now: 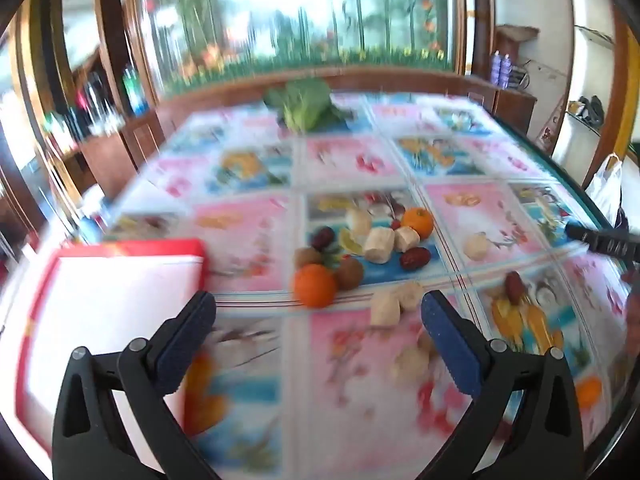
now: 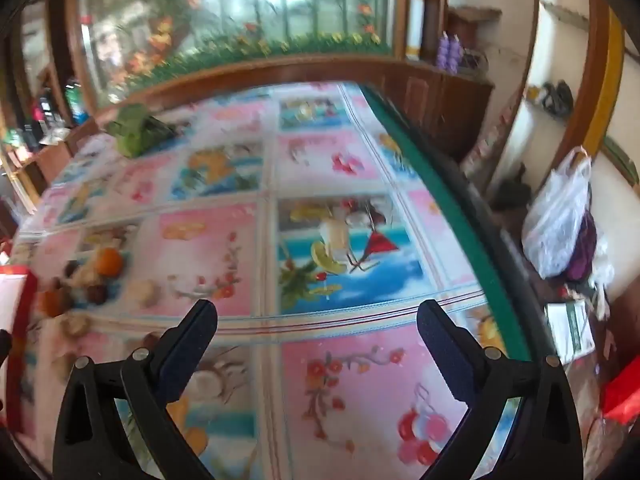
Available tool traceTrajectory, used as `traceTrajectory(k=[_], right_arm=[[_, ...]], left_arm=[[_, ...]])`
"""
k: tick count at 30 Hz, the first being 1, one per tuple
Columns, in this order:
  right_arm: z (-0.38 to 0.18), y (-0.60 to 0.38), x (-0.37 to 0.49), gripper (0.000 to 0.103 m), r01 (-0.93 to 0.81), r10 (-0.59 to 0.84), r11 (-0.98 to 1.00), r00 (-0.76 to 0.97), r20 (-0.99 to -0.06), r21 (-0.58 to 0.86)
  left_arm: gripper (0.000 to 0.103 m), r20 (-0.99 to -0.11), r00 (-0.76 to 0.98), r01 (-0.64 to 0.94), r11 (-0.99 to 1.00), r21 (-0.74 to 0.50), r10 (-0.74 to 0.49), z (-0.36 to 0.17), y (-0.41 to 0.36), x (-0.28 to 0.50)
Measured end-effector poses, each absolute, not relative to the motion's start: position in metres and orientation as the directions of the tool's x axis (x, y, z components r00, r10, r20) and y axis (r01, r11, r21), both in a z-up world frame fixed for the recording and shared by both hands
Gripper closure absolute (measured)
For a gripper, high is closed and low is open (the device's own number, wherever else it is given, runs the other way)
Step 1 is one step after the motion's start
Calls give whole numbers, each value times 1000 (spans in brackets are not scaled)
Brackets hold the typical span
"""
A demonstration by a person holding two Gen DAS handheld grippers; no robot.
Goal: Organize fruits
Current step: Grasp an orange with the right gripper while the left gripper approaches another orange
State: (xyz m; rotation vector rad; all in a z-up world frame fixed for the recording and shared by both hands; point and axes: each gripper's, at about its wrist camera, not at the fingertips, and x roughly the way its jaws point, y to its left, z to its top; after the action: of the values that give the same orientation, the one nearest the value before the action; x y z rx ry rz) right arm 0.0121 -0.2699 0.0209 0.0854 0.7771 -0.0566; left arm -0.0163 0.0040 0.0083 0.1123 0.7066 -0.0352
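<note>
orange fruits [image 1: 314, 290] heaped on patterned table [image 1: 248, 236], red-rimmed tray [image 1: 120, 246] beside

Loose fruits cluster mid-desk: round orange tangerines [image 1: 314, 290], pale peeled banana chunks [image 1: 378, 245], brown kiwis [image 1: 349, 273] and wrinkled red dates [image 1: 415, 258] (several touching).

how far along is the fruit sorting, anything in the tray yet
Nothing looks done: the red-rimmed white tray shows no fruit on the part in view. In hand: nothing. The left hand-held gripper and right hand-held gripper are both open and empty above the table. Left to do: everything. The near orange, far orange, red dates, kiwis and pale banana pieces lie loose on the tablecloth.
</note>
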Motion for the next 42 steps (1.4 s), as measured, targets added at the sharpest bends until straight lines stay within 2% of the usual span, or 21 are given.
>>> traceTrajectory(k=[5,9,14,19,24,27,34,42], right_arm=[[40,-248,-45,3,-13,100,991,753,-651,136],[24,-237,-70,4,-41,117,991,729,-674,128],[2,-245,-87,14,-35,101,994,701,-705,107],[-15,-254,-76,28,-3,110,990,665,-739,144],[-17,-237,-55,29,-46,141,988,667,-731,149],[-19,-231,-38,38,-63,158,986,659,-736,156],[-29,-237,-16,43,-41,149,986,634,-759,159],[-41,-243,-12,56,-12,146,985,600,-787,173]], left_arm=[[0,-596,802,41,995,94,23,28,22,-68],[0,-591,806,18,999,45,12,27,37,-88],[0,-594,804,-8,1000,23,20,26,51,-99],[0,-630,776,39,999,12,-23,15,48,-101],[0,-633,774,42,999,0,-33,15,46,-95],[0,-631,776,43,999,20,-21,19,44,-89],[0,-655,755,82,995,55,-26,23,32,-61],[0,-694,720,100,992,80,-16,11,26,-27]])
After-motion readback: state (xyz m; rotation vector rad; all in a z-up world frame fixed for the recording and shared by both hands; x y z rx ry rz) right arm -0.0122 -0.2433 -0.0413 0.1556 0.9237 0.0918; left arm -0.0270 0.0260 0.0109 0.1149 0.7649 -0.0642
